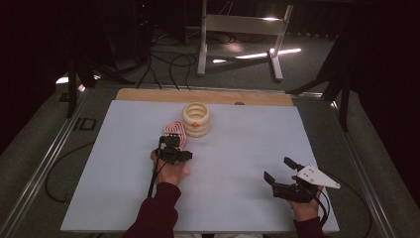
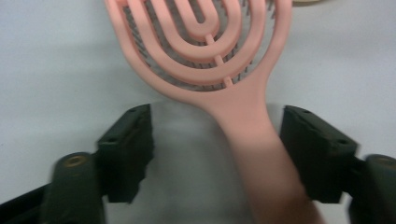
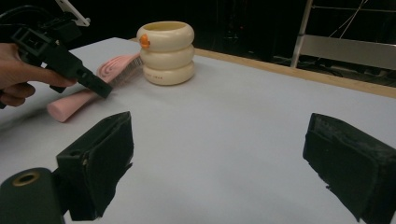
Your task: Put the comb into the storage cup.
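A flat pink plastic hairbrush with looped ribs (image 2: pixel 205 51) lies on the pale grey table cover (image 1: pixel 237 158), its head just beside a cream ribbed holder of three stacked rings (image 1: pixel 196 119). The left gripper (image 2: pixel 215 154) sits over the brush handle, jaws apart on either side of it; the handle seems to brush the right-hand pad, though blur makes that uncertain. The right gripper (image 3: pixel 219 168) hovers well apart from the brush, jaws spread wide around nothing.
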The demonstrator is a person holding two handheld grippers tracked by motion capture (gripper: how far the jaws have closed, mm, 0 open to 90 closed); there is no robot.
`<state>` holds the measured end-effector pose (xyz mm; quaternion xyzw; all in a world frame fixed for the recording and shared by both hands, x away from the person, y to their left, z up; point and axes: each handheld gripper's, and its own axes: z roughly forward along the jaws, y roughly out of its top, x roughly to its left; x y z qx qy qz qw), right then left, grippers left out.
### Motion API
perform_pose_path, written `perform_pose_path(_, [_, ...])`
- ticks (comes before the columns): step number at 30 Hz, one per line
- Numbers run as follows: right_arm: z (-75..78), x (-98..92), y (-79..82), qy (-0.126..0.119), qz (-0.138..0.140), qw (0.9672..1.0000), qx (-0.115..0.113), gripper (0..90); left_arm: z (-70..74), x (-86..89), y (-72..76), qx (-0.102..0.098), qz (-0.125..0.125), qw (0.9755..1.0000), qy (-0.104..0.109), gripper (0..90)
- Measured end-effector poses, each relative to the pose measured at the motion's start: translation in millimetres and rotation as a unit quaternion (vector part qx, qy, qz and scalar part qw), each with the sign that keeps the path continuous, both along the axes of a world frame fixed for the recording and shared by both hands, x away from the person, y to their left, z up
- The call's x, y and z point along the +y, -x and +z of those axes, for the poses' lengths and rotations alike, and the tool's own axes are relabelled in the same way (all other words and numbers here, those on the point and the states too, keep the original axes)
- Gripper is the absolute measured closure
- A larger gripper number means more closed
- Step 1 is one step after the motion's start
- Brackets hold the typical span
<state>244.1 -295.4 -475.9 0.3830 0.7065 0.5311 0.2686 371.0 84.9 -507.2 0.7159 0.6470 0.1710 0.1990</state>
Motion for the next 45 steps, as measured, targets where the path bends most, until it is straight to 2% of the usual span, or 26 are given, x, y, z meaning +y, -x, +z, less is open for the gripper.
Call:
perform_pose_path(2, [-0.2, -0.3, -0.3, 0.001, 0.0, 1.0, 0.0, 8.9, 1.2, 4.6, 0.6, 0.0, -0.001, 1.0, 0.009, 40.6])
perform_pose_path(3, [-0.4, 0.0, -0.2, 0.001, 0.0, 1.0, 0.001, 8.8, 2.3, 9.1, 0.9, 0.001, -0.003, 0.9998, 0.021, 47.4])
perform_pose_path(4, [-0.4, 0.2, -0.2, 0.001, 0.0, 1.0, 0.001, 8.9, 2.6, 11.0, 1.0, 0.001, -0.005, 0.9996, 0.027, 50.7])
perform_pose_path(7, [-0.6, 0.4, -0.4, 0.001, 0.0, 1.0, 0.002, 8.9, 3.0, 13.7, 1.1, 0.003, -0.008, 0.9994, 0.034, 58.7])
perform_pose_path(13, [-1.2, 0.4, -0.8, 0.004, 0.0, 1.0, 0.004, 8.9, 3.5, 20.0, 1.1, 0.006, -0.008, 0.9986, 0.052, 65.0])
perform_pose_path(16, [-1.7, -0.2, -1.3, 0.005, -0.001, 1.0, 0.004, 8.9, 3.5, 28.6, 2.4, 0.001, -0.003, 0.9981, 0.061, 69.9])
perform_pose_path(31, [-1.7, 0.3, -1.2, 0.007, -0.001, 1.0, 0.005, 8.9, 5.6, 44.5, 5.6, -0.009, 0.01, 0.9975, 0.069, 70.8])
perform_pose_path(45, [-1.7, 0.5, -1.3, 0.007, -0.001, 1.0, 0.005, 8.9, 11.5, 52.5, 8.7, -0.025, 0.005, 0.9971, 0.071, 70.9])
